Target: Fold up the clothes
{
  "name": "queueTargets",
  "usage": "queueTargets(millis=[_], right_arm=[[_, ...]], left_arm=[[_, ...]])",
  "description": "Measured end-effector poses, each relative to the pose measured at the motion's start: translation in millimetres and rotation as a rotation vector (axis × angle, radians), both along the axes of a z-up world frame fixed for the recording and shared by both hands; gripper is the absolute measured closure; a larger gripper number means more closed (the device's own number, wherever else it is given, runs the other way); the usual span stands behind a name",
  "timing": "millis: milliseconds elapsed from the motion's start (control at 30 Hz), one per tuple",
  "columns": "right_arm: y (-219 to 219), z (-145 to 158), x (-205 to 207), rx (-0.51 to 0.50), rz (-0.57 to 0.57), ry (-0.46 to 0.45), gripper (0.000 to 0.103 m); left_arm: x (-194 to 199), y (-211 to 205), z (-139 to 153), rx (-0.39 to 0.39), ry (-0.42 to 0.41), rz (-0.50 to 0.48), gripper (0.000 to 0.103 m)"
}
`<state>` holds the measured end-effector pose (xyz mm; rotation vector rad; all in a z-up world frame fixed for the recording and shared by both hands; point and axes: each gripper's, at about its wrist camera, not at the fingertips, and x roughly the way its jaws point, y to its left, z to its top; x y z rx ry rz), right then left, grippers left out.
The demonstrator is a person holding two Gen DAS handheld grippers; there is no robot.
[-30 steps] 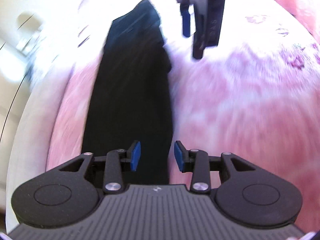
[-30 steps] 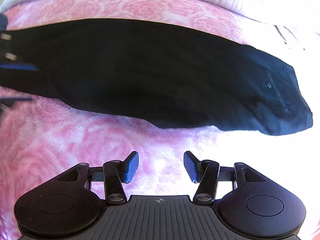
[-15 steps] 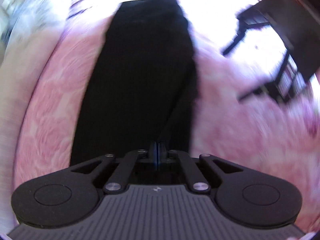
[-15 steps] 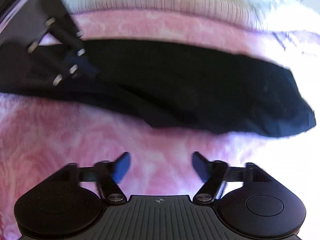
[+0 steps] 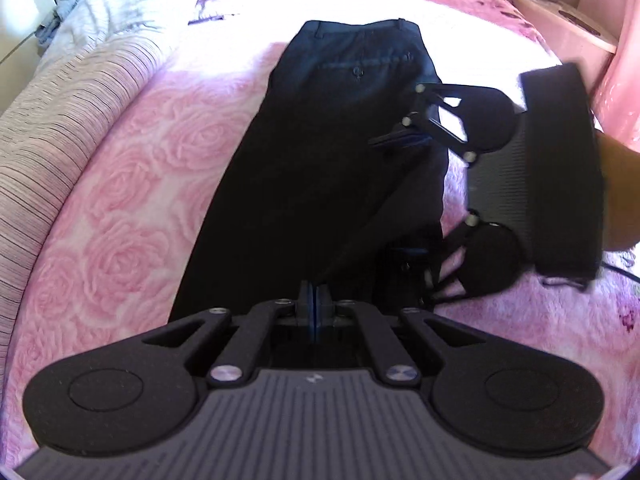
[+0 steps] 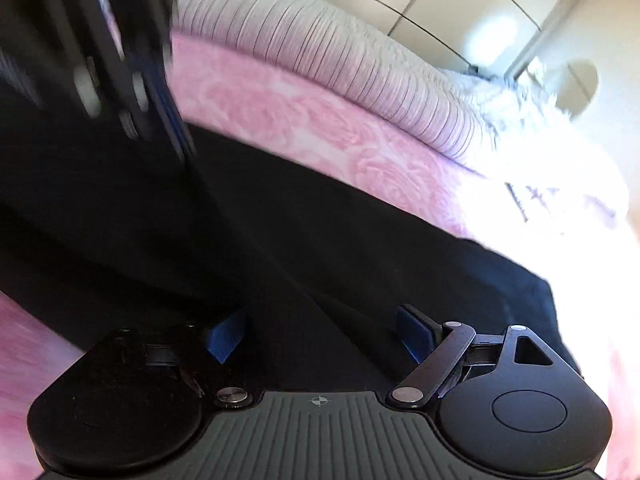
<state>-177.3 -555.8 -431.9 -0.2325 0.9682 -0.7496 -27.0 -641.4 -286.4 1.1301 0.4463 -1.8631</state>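
Dark trousers (image 5: 320, 168) are lying lengthwise on a pink rose-patterned bedspread (image 5: 132, 184), and everything else is placed around them. Their waistband, with a buttoned back pocket, is lying at the end farthest from the left wrist camera. The near end is disappearing behind the left gripper (image 5: 315, 306), so the hems are hidden. That gripper's blue pads are pressing flat together just above the near end of the cloth, which rises in a taut ridge toward them. The pinch itself is too dark to make out, so whether fabric is caught between them cannot be told.

The right gripper (image 5: 404, 200) is coming in over the trousers' right edge, its jaws opening wide, one finger over the cloth near the pocket and the other low beside the edge. Its own camera is showing the pads (image 6: 226, 336) apart with black fabric between them, not pressing on it. A hand (image 5: 620, 196) behind it is cut off by the frame.

A striped blanket (image 5: 60, 120) is bunching along the bedspread's edge, left of the trousers. In the right wrist view the left gripper is only a dark blur at the top left.
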Motion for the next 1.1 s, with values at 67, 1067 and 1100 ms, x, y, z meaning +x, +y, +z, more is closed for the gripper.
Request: queueTargets(millis=[67, 1067, 1100], right_arm=[[-7, -10, -9, -0.075, -0.005, 0.087, 0.019], [-41, 35, -127, 0.287, -0.249, -0.007, 0.018], [-44, 41, -143, 0.335, -0.297, -0.030, 0.018]], left_arm=[[-4, 3, -2, -0.015, -0.014, -0.022, 0.102], [-79, 66, -33, -0.026, -0.159, -0.286, 0.097], [-83, 68, -30, -0.035, -0.168, -0.293, 0.095]])
